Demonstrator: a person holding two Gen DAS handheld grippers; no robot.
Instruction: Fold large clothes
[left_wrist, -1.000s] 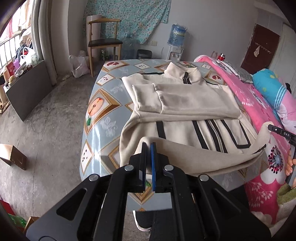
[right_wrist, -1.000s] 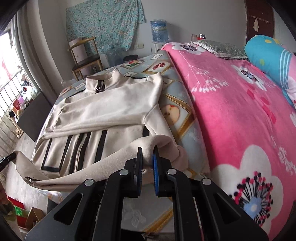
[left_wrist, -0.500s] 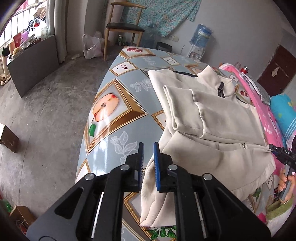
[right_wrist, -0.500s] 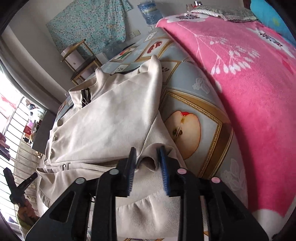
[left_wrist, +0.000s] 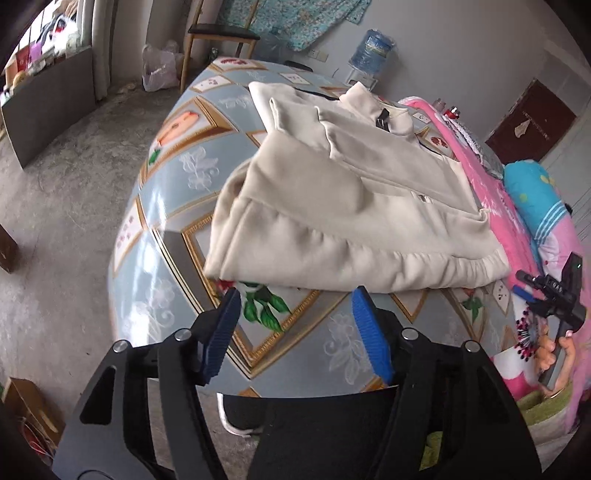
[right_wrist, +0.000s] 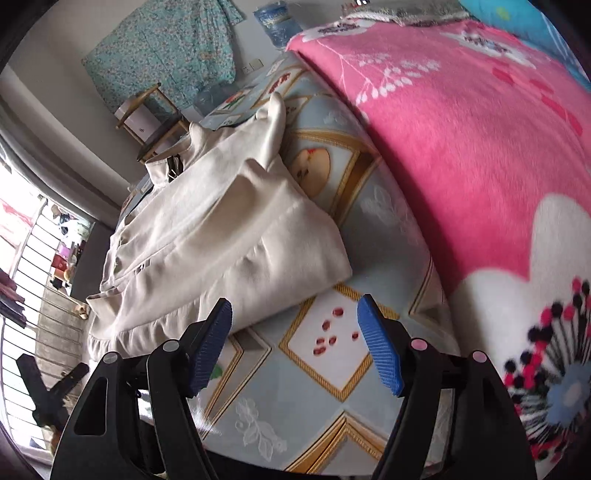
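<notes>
Our left gripper (left_wrist: 293, 325) and right gripper (right_wrist: 293, 341) are opening, empty; we back off without snagging the folded jacket (left_wrist: 351, 206) mid-frame.

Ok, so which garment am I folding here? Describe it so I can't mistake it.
Find the bed, covered on one side by a blue patterned sheet and on the other by a pink flowered blanket. On the sheet lies a cream jacket, its bottom half folded up over the top. It is the only plain, pale piece, with a stand-up collar and a dark zipper pull.
</notes>
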